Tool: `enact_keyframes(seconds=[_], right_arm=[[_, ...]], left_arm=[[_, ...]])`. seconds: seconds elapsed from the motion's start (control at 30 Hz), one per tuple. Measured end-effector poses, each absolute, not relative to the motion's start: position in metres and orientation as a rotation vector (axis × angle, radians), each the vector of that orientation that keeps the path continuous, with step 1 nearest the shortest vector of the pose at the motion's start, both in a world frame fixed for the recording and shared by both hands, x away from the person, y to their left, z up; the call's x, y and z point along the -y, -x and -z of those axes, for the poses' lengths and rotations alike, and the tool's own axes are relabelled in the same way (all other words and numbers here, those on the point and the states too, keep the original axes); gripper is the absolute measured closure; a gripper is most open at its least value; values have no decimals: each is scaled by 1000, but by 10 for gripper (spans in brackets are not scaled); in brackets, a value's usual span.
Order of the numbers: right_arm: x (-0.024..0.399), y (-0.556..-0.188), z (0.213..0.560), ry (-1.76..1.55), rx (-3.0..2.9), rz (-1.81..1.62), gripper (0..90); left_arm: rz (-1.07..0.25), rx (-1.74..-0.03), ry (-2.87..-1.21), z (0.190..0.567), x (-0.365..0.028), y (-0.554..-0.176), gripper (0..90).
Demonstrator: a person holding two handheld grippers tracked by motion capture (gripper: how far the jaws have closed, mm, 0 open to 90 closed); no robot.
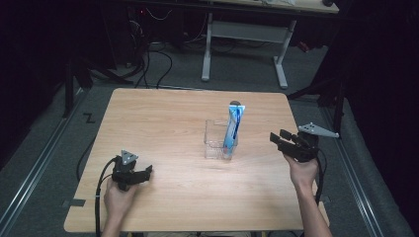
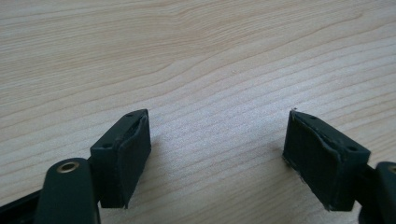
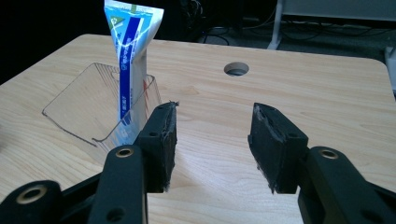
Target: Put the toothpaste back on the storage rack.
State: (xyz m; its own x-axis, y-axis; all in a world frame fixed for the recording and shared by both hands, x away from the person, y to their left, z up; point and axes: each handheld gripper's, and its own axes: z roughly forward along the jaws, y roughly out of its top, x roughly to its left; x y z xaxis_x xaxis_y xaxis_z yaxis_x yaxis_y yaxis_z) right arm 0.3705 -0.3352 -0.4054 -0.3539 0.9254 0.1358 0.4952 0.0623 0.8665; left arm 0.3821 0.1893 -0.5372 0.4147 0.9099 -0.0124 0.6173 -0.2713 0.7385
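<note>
Right gripper (image 3: pixel 212 140) had its jaws parted with nothing between them, just bare wood showing in the gap. In the right gripper view the toothpaste tube (image 3: pixel 128 70) stood ahead of the jaws and off past the left one, apart from it, so the jaws weren't lined up on it yet. The tube's long axis ran nearly straight up, leaning a bit, with its bottom end down inside a clear plastic bin (image 3: pixel 88 107).

From the high view, the right gripper (image 1: pixel 279 138) hovered near the table's right edge, pointing in toward the middle, and the tube (image 1: pixel 232 129) sat in the bin (image 1: pixel 213 142) a little right of the table's center. That made the right hand clearly the closer one, I'd say.

Left gripper (image 1: pixel 146 172) was down by the near left corner, well apart from the bin, jaws spread wide and empty over plain tabletop (image 2: pixel 210 70).
</note>
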Motion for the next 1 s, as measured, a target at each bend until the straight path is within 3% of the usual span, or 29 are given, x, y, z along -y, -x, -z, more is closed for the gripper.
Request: enact_keyframes(seconds=[1.0], right_arm=[[352,-359,432,-1467,-1870,-1201,512]], left_arm=[[-555,-1292,-1997,537,-189,-382,232]])
